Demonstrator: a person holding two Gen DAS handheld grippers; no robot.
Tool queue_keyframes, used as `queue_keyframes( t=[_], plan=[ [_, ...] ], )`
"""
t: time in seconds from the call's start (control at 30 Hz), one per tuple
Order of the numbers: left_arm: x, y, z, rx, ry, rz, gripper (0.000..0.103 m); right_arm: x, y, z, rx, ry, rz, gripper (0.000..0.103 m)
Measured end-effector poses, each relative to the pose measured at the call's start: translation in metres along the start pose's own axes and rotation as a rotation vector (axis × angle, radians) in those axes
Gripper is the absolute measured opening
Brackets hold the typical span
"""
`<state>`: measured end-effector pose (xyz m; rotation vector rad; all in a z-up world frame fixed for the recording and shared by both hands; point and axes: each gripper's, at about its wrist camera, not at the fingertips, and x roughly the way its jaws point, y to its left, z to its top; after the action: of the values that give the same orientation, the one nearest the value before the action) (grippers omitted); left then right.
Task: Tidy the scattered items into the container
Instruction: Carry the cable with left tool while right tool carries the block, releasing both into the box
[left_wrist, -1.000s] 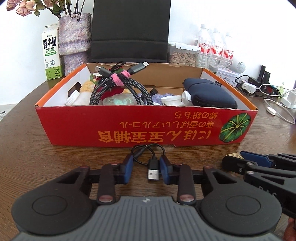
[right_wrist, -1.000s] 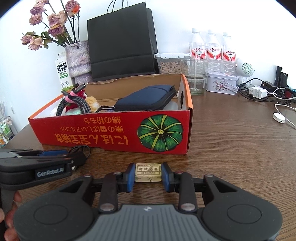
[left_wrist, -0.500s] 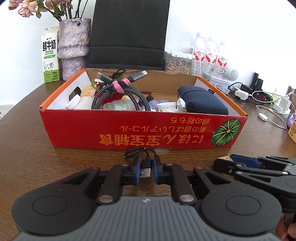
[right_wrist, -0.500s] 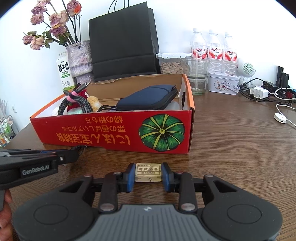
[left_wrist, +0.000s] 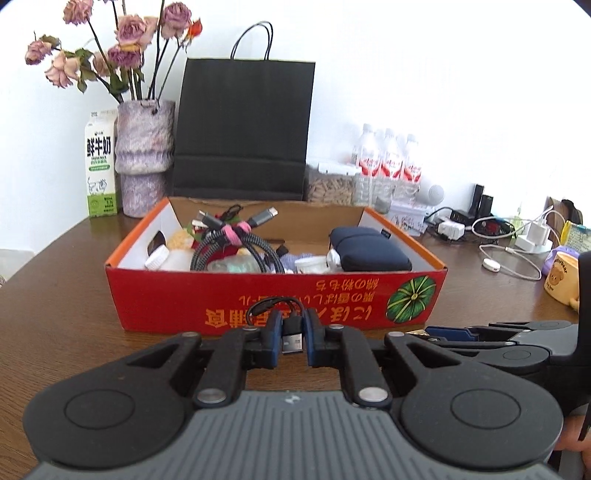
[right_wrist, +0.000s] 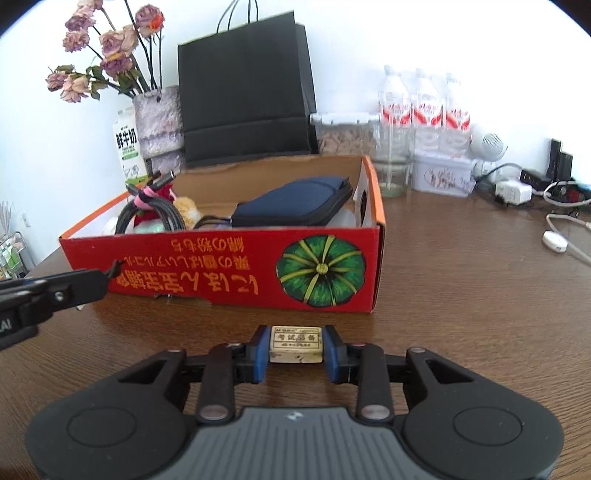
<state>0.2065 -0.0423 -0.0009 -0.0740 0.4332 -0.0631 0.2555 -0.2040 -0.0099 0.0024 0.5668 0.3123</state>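
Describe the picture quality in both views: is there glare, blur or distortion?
Left wrist view: white wall overexposed, table edge bent by fisheye, red box sharp. Right wrist view: same bright wall, dark vignette corners, eraser sharp.

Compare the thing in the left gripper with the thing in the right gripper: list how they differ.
1. The short USB cable is black and flexible, looping ahead of the left gripper; the eraser is a cream, rigid block.
2. The cable is pinched at its plug, so the jaws stand narrow; the eraser spans a wider gap in the right gripper.
3. The eraser bears printed characters; the cable none.
Shared: both are clamped, outside the red box.
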Motion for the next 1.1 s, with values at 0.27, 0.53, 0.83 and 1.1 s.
queue_keyframes(
  t=[0.27, 0.53, 0.83, 1.1],
  plan=[
    [-0.02, 0.006, 0.031, -0.042, -0.106, -0.037, 0.013, -0.032, 0.025, 0.015, -0.007, -0.278, 0.031, 0.029],
    [-0.006, 0.026, 0.058, -0.048, -0.219, 0.019, 0.013, -0.011, 0.06, 0.035, -0.036, -0.419, -0.006, 0.029],
    [0.044, 0.057, 0.063, -0.03, -0.189, 0.111, 0.007, 0.022, 0.078, 0.051, -0.044, -0.49, -0.065, 0.029],
    [0.068, 0.055, 0.067, 0.004, -0.185, 0.118, 0.007, 0.043, 0.077, 0.059, -0.066, -0.482, -0.051, 0.029]
  ],
)
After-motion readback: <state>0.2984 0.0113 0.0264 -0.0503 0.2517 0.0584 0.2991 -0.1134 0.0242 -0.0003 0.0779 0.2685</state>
